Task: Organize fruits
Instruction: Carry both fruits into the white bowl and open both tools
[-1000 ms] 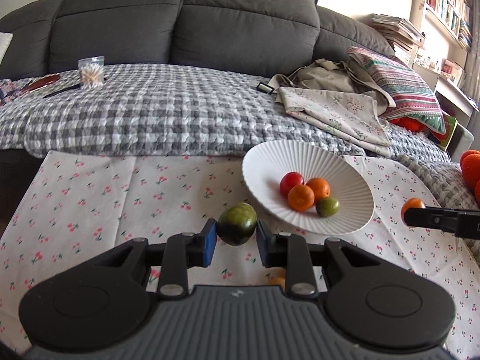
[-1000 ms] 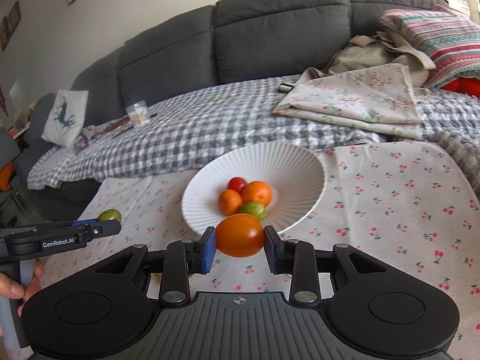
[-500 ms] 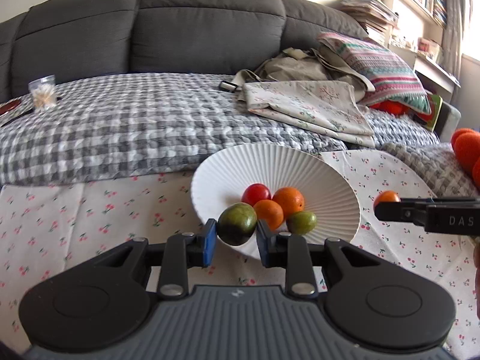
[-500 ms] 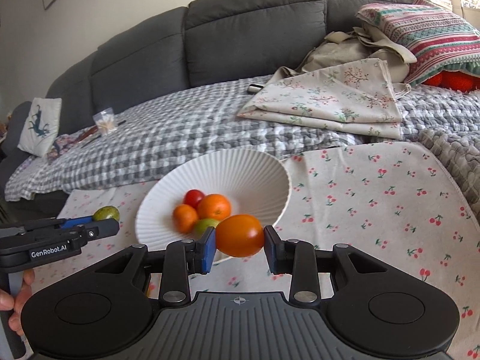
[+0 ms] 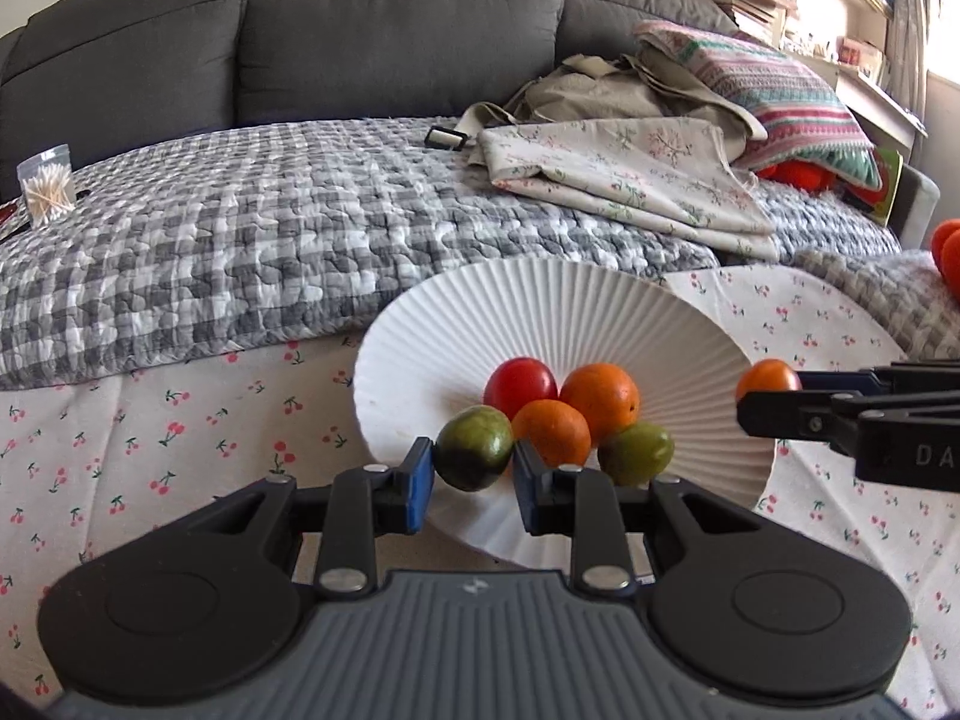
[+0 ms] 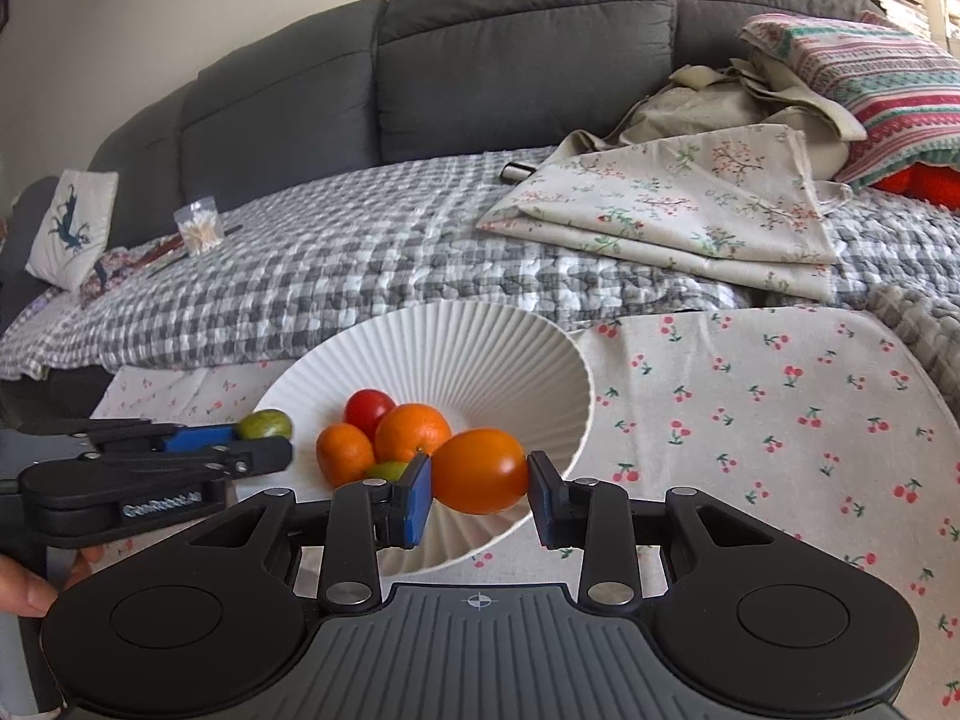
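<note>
A white ribbed bowl (image 5: 600, 312) (image 6: 480, 348) stands on a cherry-print cloth and holds a red fruit (image 5: 519, 379), two orange fruits (image 5: 600, 393) and a green one (image 5: 636, 453). My left gripper (image 5: 473, 477) is shut on a dark green fruit (image 5: 474, 456) at the bowl's near left rim. My right gripper (image 6: 480, 495) is shut on an orange tomato (image 6: 480, 470) over the bowl's near right rim. Each gripper shows in the other's view, the right one (image 5: 774, 405) and the left one (image 6: 264, 441).
The cherry-print cloth (image 6: 750, 408) covers the table. Behind it is a grey sofa (image 5: 390, 36) with a checked blanket (image 5: 240, 228), folded floral fabric (image 5: 630, 174), a striped pillow (image 5: 768, 96) and a box of cotton swabs (image 5: 47, 183).
Both grippers have moved in towards the bowl with their fruits. The left came from the left side, the right came closer over the rim. Both grips are unchanged.
</note>
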`<state>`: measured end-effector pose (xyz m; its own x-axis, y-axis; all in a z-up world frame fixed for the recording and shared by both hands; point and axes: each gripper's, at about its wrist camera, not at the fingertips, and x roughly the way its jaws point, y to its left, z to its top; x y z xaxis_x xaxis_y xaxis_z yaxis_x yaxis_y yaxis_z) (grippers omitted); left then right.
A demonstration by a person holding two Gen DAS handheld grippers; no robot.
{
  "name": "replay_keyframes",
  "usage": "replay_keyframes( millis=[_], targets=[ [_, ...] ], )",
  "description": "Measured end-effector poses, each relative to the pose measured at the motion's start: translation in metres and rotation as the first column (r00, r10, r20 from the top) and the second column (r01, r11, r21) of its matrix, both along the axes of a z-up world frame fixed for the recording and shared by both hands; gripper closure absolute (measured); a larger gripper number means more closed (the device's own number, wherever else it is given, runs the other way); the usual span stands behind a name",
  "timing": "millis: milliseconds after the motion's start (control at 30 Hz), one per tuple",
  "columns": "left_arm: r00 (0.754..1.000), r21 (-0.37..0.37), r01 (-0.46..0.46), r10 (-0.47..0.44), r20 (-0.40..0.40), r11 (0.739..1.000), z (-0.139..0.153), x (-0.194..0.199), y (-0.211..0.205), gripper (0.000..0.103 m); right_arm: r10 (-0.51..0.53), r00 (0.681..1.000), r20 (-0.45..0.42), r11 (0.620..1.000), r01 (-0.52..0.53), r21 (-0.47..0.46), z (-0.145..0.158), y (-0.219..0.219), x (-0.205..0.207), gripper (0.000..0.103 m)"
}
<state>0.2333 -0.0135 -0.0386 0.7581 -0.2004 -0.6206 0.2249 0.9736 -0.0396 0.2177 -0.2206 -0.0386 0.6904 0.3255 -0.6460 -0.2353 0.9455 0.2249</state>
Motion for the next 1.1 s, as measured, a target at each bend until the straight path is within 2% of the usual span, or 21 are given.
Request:
replay_keyframes(
  millis=[200,400,500,600,833,1100],
  targets=[
    [1.0,0.01,0.018,-0.018,0.002,1.0,-0.002,-0.001,-0.005,0.076,0.029,1.0,-0.007,0.998,-0.03,-0.048,-0.01,0.015,0.003,0.07],
    [1.0,0.0,0.0,0.0,0.009,1.0,0.002,-0.004,-0.003,0.064,0.001,1.0,-0.004,0.999,-0.001,-0.054,-0.009,0.012,0.003,0.066],
    [1.0,-0.007,-0.01,0.01,0.017,1.0,0.006,-0.008,0.0,0.055,-0.025,1.0,0.009,0.999,0.025,-0.021,-0.002,0.004,0.001,0.056],
    [0.999,-0.017,-0.027,0.027,0.027,1.0,0.011,-0.011,0.004,0.046,-0.042,0.999,0.016,0.999,0.042,0.003,0.006,-0.002,-0.001,0.053],
    [0.997,-0.06,-0.071,0.072,0.024,0.996,0.021,-0.016,0.019,0.041,-0.087,0.996,0.012,0.994,0.086,0.063,0.021,-0.018,-0.009,0.034],
    [0.994,-0.103,-0.099,0.102,0.027,0.99,0.036,-0.036,0.031,0.034,-0.063,0.997,0.033,0.992,0.059,0.109,0.043,-0.015,-0.027,0.014]
  ],
)
